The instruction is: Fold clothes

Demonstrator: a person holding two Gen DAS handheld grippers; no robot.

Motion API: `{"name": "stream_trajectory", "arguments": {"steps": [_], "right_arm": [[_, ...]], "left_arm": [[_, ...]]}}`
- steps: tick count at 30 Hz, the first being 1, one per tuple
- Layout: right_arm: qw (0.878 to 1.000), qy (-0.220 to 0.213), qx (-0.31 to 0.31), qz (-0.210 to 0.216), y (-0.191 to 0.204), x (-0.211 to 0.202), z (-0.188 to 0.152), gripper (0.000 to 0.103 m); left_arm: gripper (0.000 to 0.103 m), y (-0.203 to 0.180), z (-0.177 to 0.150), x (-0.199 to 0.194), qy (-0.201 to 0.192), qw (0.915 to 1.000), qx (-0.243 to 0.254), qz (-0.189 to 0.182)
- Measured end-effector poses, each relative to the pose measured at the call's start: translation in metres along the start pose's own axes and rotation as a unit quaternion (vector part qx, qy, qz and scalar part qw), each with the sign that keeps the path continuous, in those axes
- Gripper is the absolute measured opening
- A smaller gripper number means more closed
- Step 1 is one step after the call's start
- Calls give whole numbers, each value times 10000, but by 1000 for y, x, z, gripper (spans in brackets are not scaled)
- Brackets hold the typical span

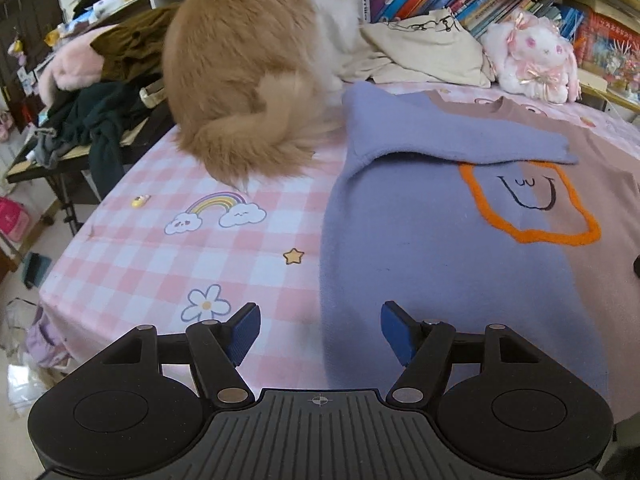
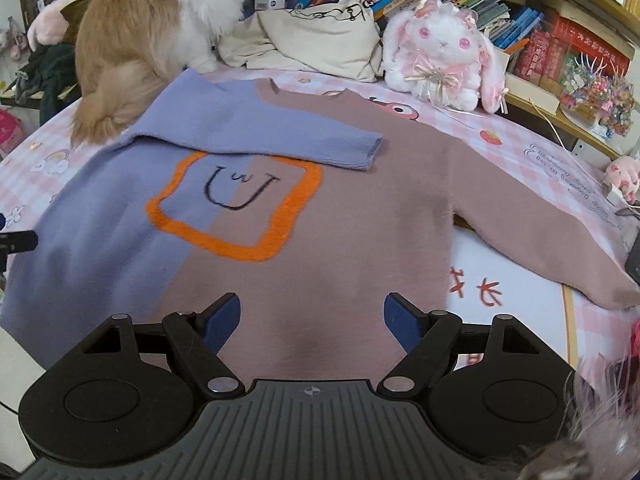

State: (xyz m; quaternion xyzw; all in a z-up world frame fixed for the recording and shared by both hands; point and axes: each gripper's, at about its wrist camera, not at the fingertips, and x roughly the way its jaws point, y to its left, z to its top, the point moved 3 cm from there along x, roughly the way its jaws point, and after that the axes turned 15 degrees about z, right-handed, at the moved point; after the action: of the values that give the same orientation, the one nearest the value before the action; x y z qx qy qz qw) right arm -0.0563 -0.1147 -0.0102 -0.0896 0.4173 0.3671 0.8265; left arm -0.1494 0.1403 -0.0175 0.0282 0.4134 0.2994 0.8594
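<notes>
Two-tone sweater (image 2: 304,216) lies flat on the checked bed (image 1: 168,264), purple sleeve (image 2: 256,140) folded across its chest, mauve sleeve (image 2: 552,240) stretched sideways nearer the right gripper (image 2: 312,320). Cat (image 1: 256,80) sits beside the sweater's purple shoulder. Both grippers' fingers gape wide, holding nothing, left gripper (image 1: 320,332) over the sweater's purple hem.

Black tool (image 1: 320,330) (blue pads (image 1: 244,334))

Sweater (image 1: 420,240) flat on checked bedsheet (image 1: 200,264) — cat (image 1: 248,80) beside it

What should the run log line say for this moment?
sweater: flat on bed | purple sleeve: folded across | brown sleeve: spread | left hand-held gripper: open | right hand-held gripper: open | cat: beside sweater
</notes>
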Motion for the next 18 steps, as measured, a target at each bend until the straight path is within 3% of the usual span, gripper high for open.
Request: {"name": "stream_trajectory", "arguments": {"steps": [9,18], "right_arm": [[9998,48,-77,-195,37,10,2,78],[9995,30,-20,-305,53,18,7,78]], "left_arm": [[69,0,17,14,-328,9982,335,-385],[69,11,22,24,-330,9973,344,-565]]}}
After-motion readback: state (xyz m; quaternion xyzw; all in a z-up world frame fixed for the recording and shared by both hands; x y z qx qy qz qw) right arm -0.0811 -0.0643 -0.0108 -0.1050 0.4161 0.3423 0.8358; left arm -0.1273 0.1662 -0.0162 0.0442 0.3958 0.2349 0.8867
